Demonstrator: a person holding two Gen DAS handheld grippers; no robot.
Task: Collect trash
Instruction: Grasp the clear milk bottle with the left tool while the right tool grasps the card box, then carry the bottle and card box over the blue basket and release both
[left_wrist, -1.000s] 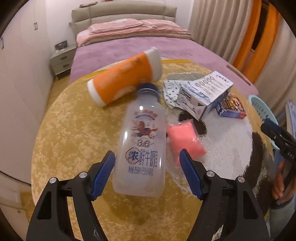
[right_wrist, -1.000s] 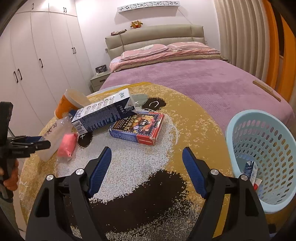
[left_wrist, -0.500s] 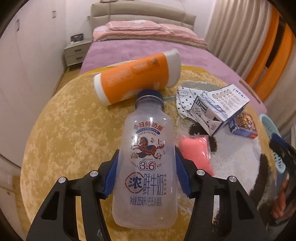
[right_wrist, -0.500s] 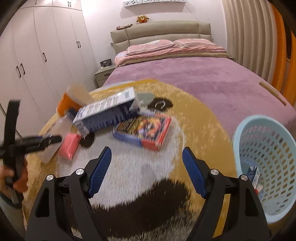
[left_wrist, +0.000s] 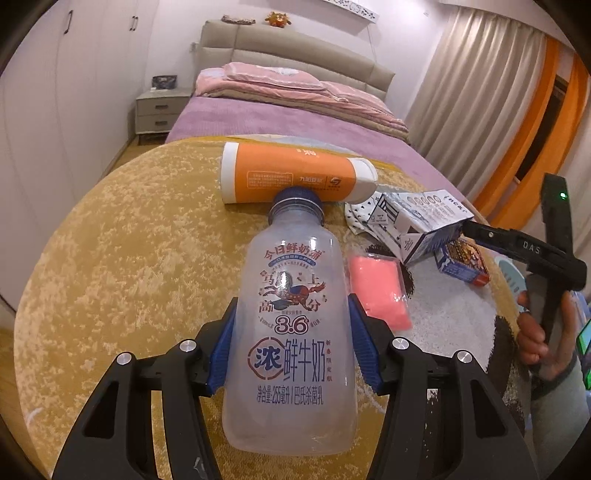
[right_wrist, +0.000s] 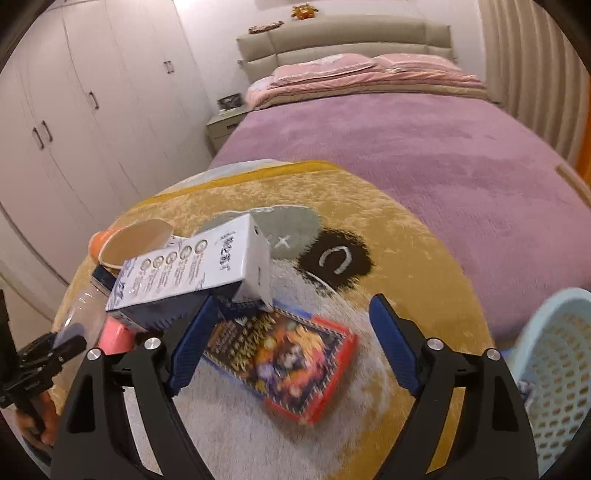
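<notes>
The left gripper (left_wrist: 291, 345) is clamped on one bottle (left_wrist: 291, 325), both blue pads pressed against its sides at lower centre of the left view. The bottle's blue cap touches one orange cup (left_wrist: 295, 177) lying on its side across the upper centre. To the right of the bottle one pink packet (left_wrist: 378, 291) lies flat, just beside the right pad. Further right, one carton (left_wrist: 421, 221) rests tilted, with a dotted wrapper (left_wrist: 360, 218) partly under it and one box (left_wrist: 463, 264) behind it. All items lie on a yellow rug (left_wrist: 129, 258) in front of one bed (right_wrist: 424, 155). In the right view, the right gripper (right_wrist: 291, 343) is unclenched and its jaws are widening; the box (right_wrist: 284, 354) is seen between them, untouched. The carton (right_wrist: 195, 273) overlaps the left pad in that view and blocks the approach at upper left. One basket (right_wrist: 554, 369) stands at the right edge, beside the rug.
</notes>
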